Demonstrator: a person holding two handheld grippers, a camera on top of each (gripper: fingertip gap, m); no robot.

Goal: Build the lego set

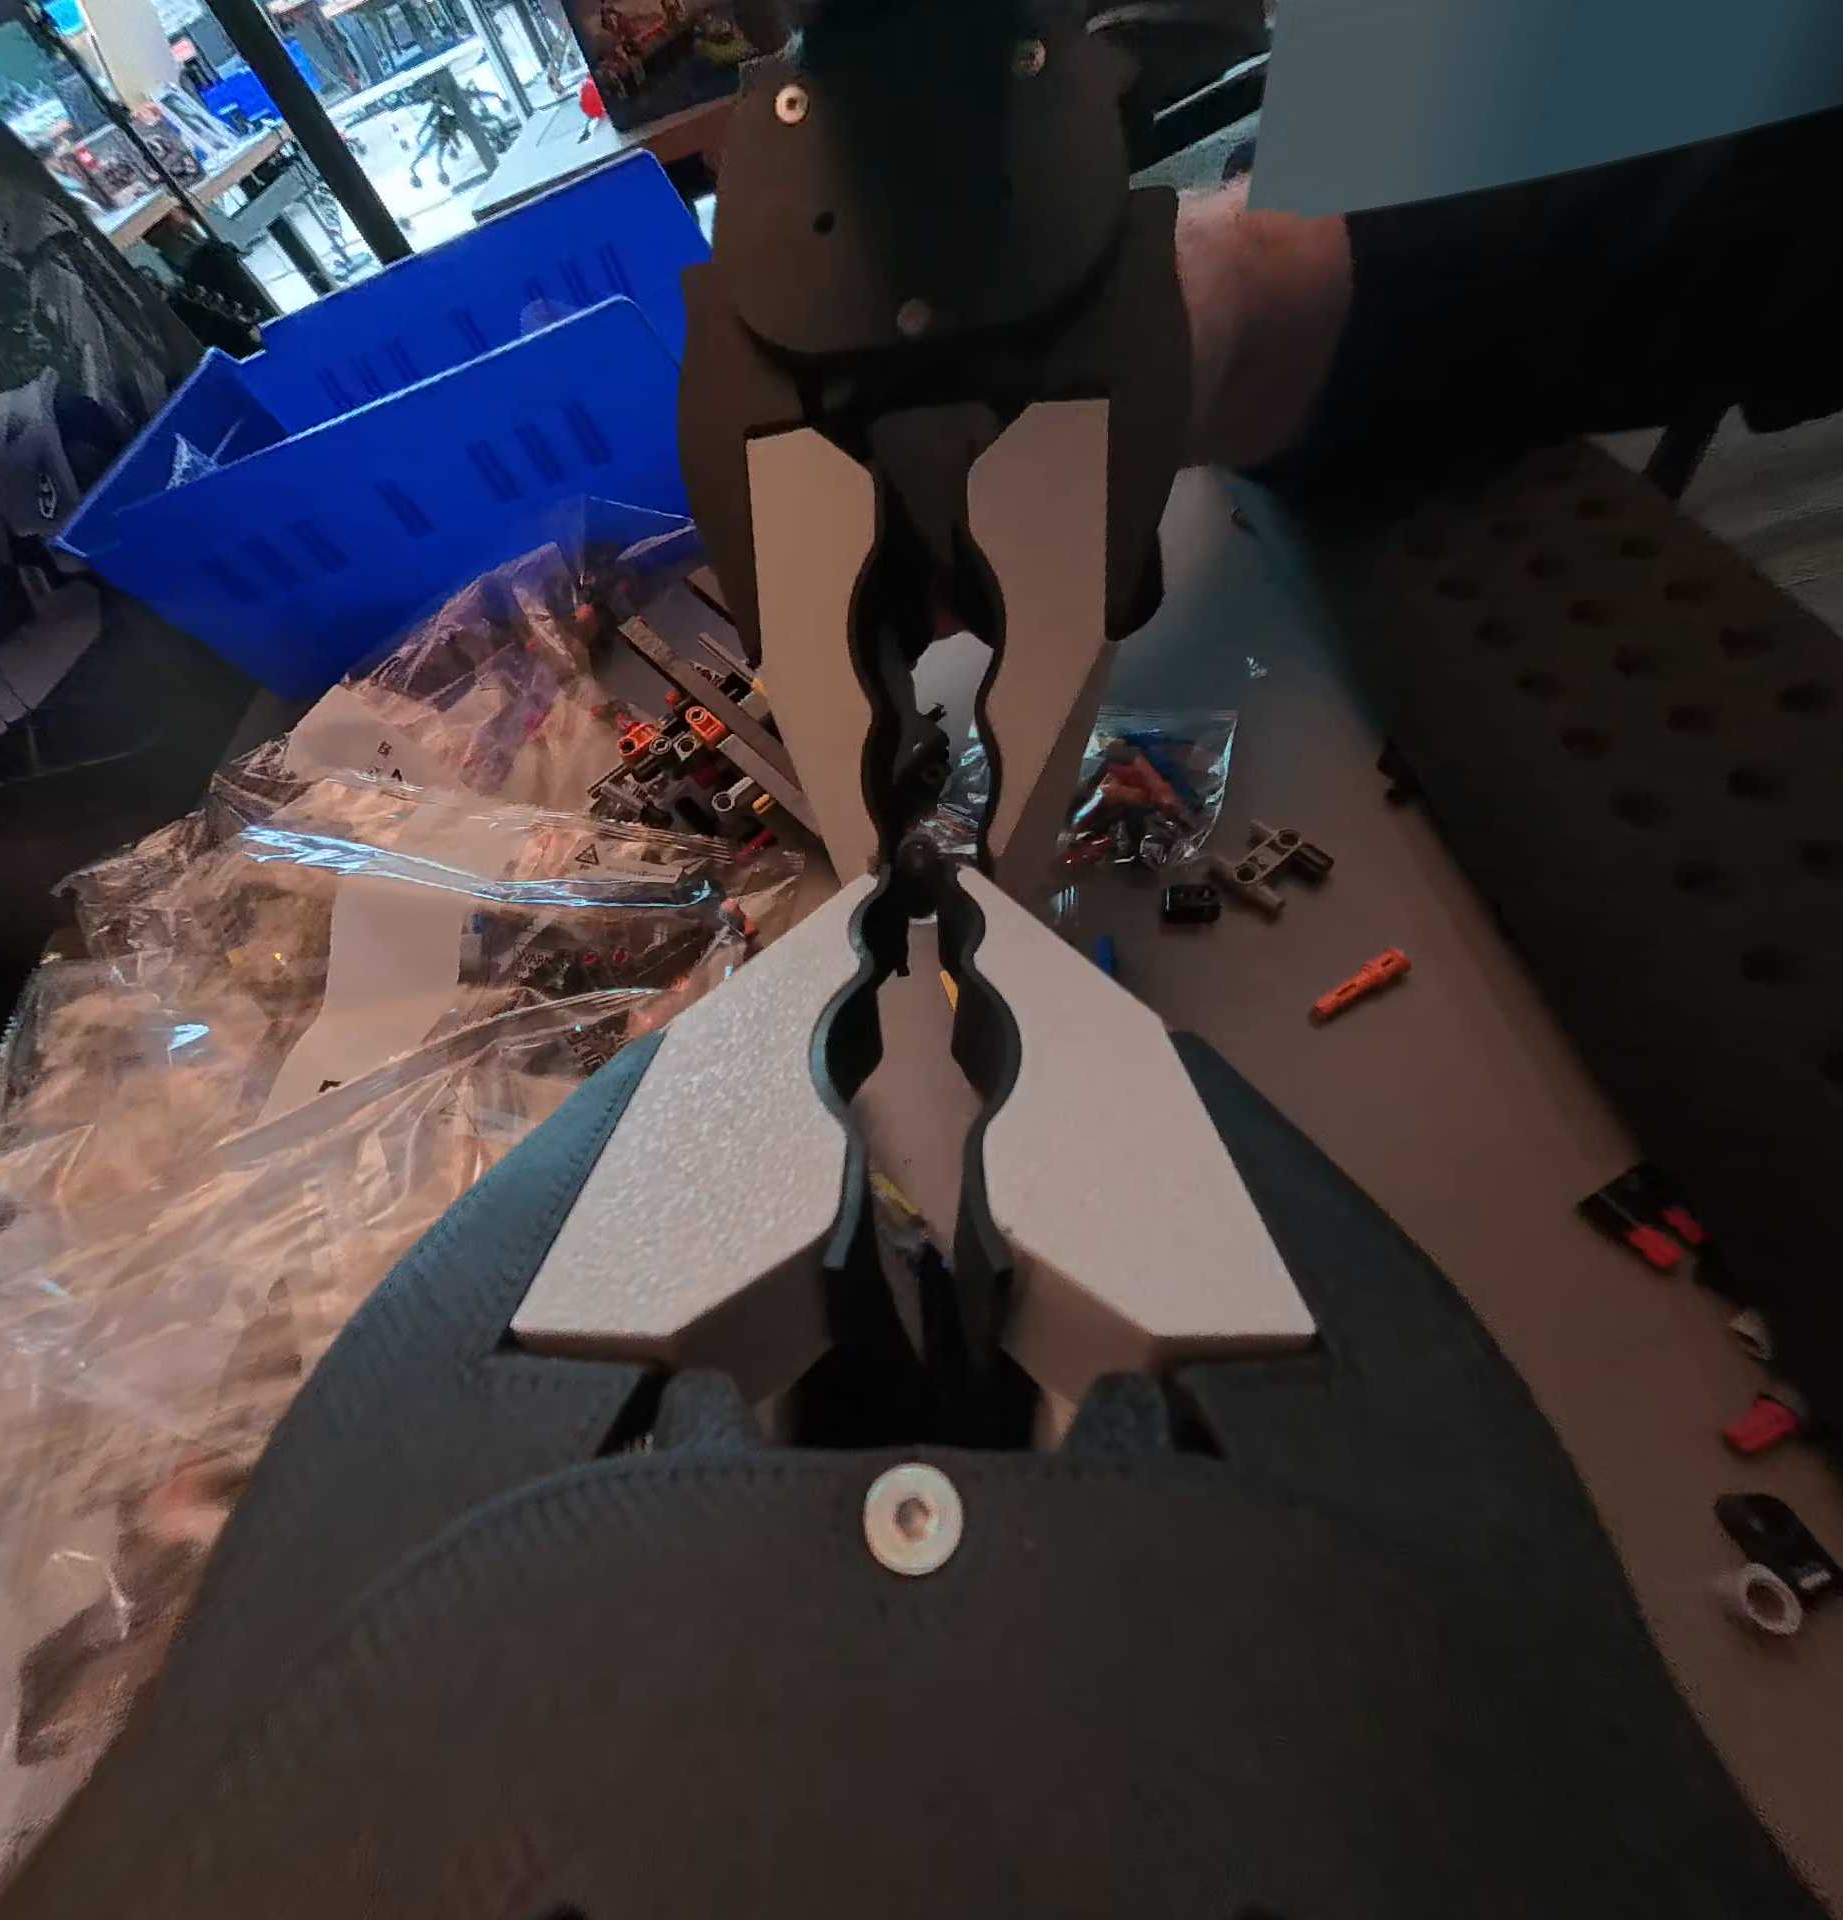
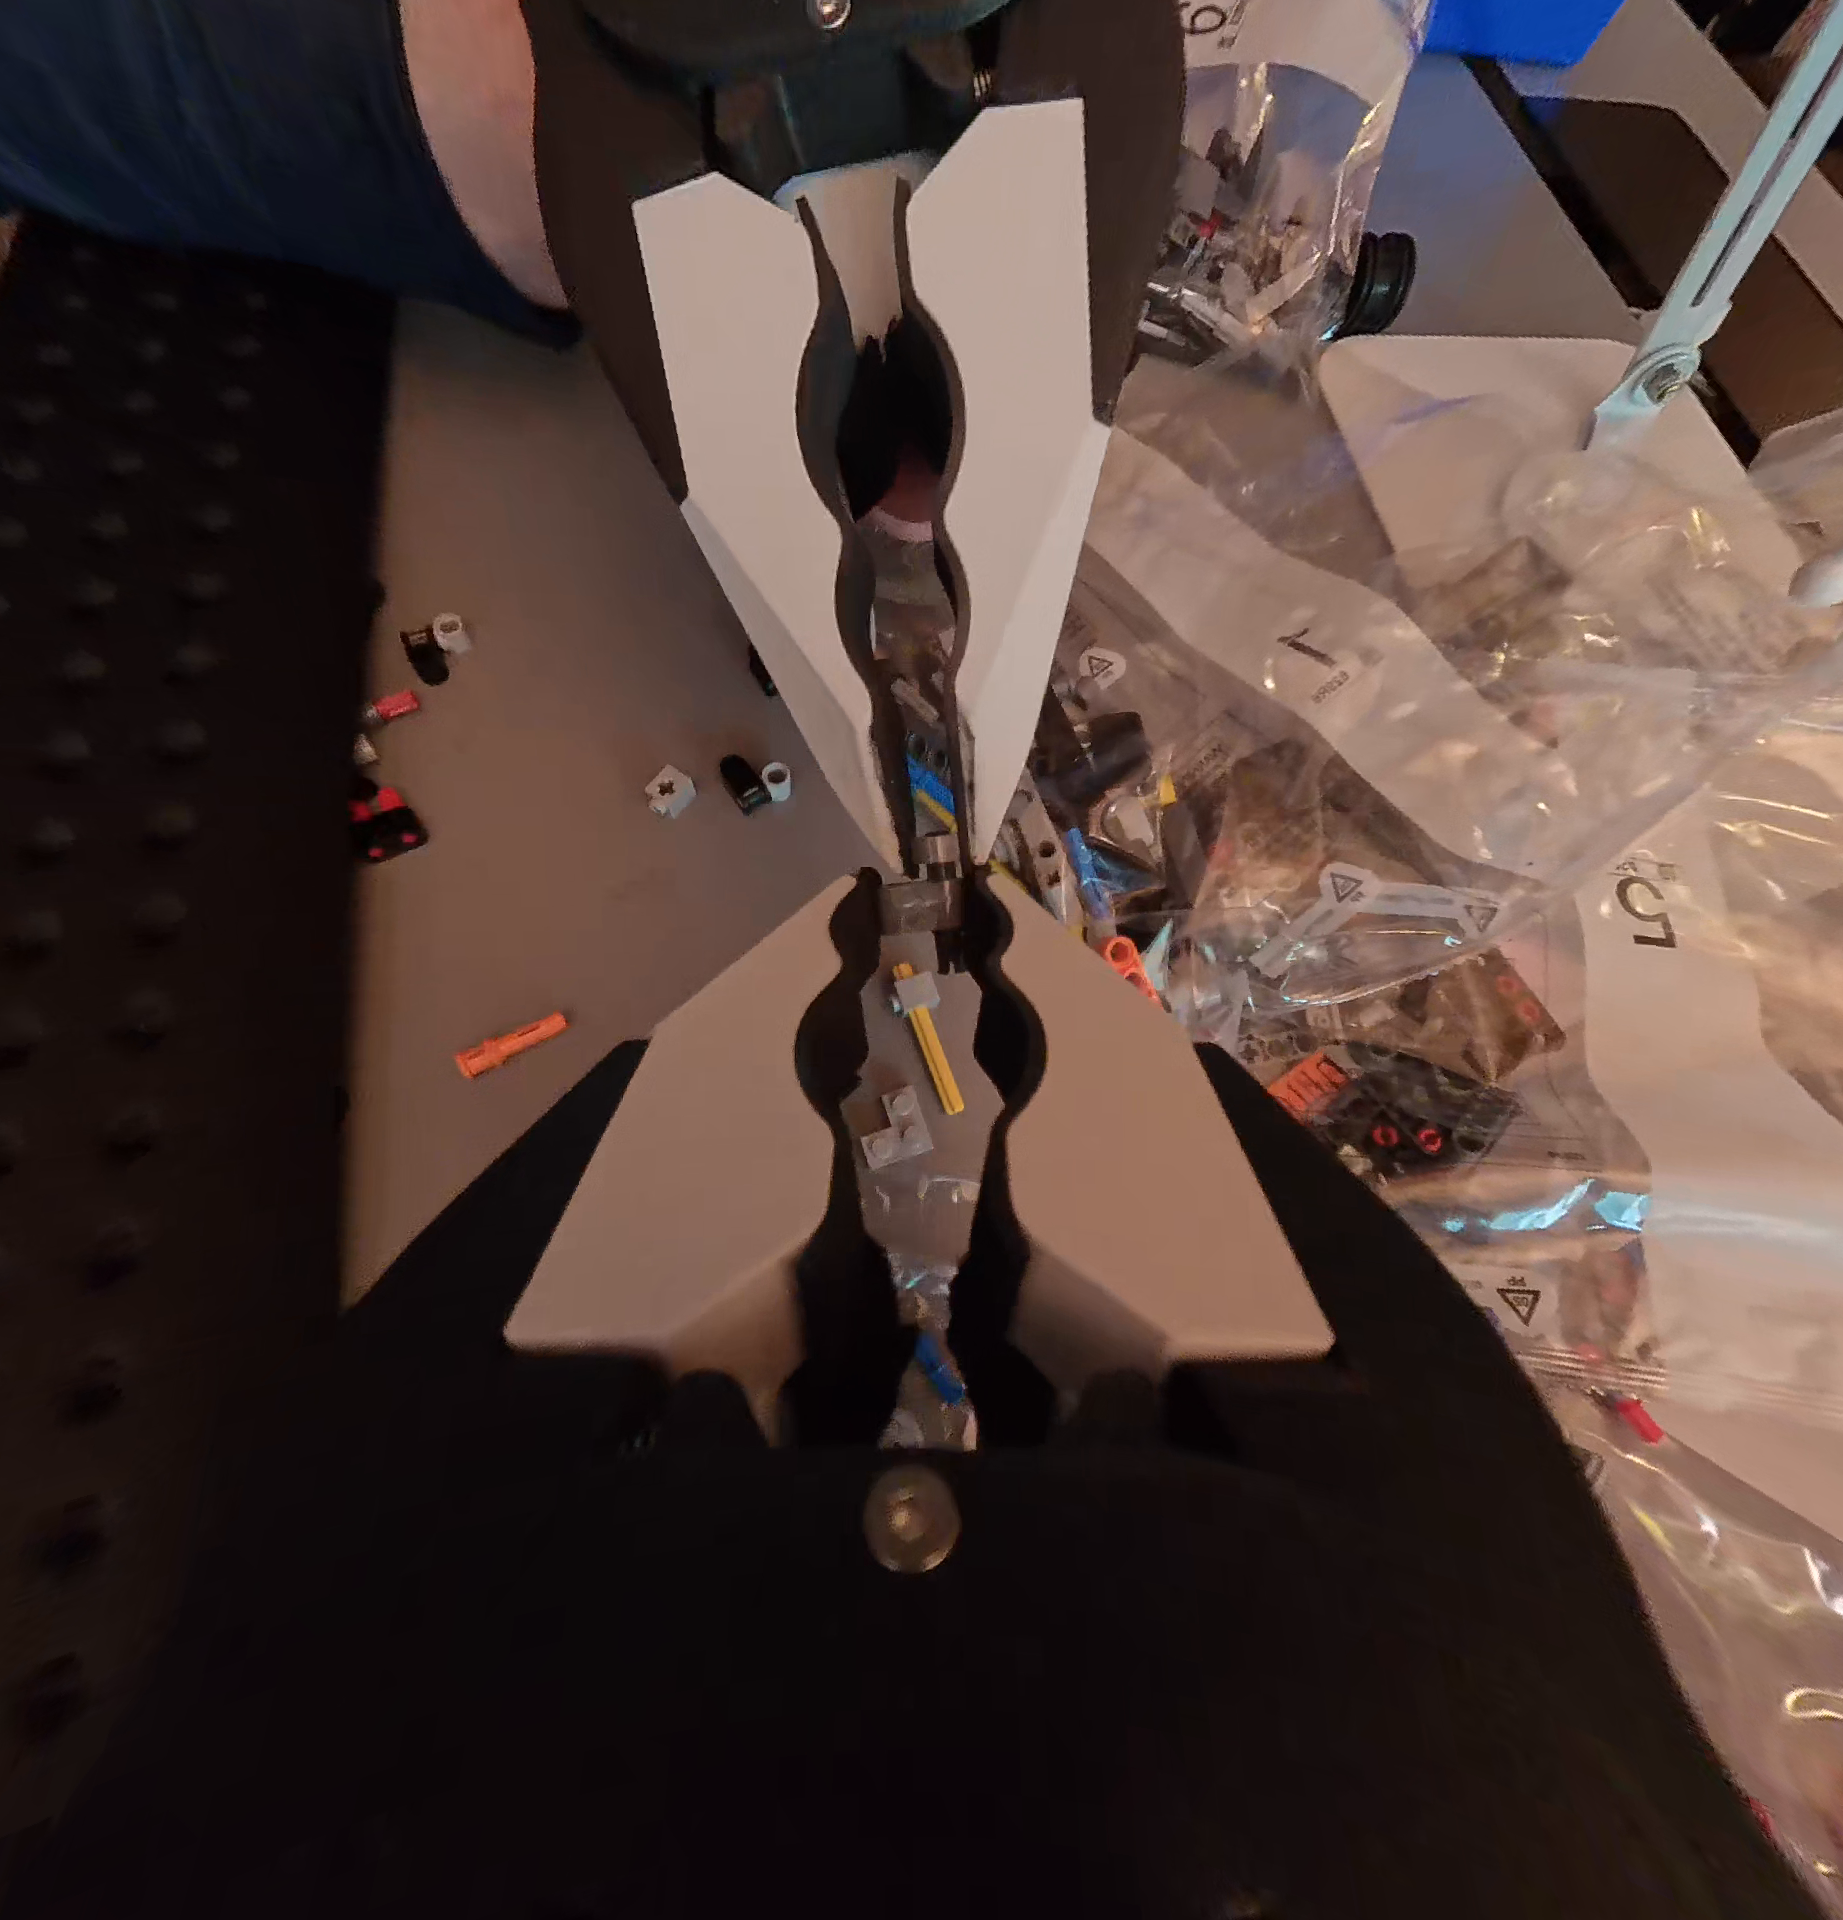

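Observation:
My two grippers meet tip to tip above the grey table (image 1: 1260, 1039). My left gripper (image 1: 915, 883) is shut on a small dark lego piece (image 1: 915, 862). My right gripper (image 2: 922, 883) is shut on a small grey lego piece (image 2: 917, 902). In the left wrist view the right gripper (image 1: 927, 847) comes in from the top. In the right wrist view the left gripper (image 2: 936, 847) comes in from the top, with a small grey part (image 2: 938, 854) at its tips. The two held pieces touch; how they join is hidden between the fingertips.
Clear bags of lego parts (image 1: 325, 935) (image 2: 1364, 935) cover one side of the table. Blue bins (image 1: 429, 468) stand behind them, near a part-built dark assembly (image 1: 688, 758). Loose pieces lie about: an orange pin (image 1: 1362, 983) (image 2: 512, 1042), a yellow axle (image 2: 932, 1039). A black perforated board (image 2: 148, 831) borders the table. Only a small space, under 4 cm, lies between the two pairs of fingers. The right tips stand about 6 cm off the yellow axle (image 2: 932, 1039).

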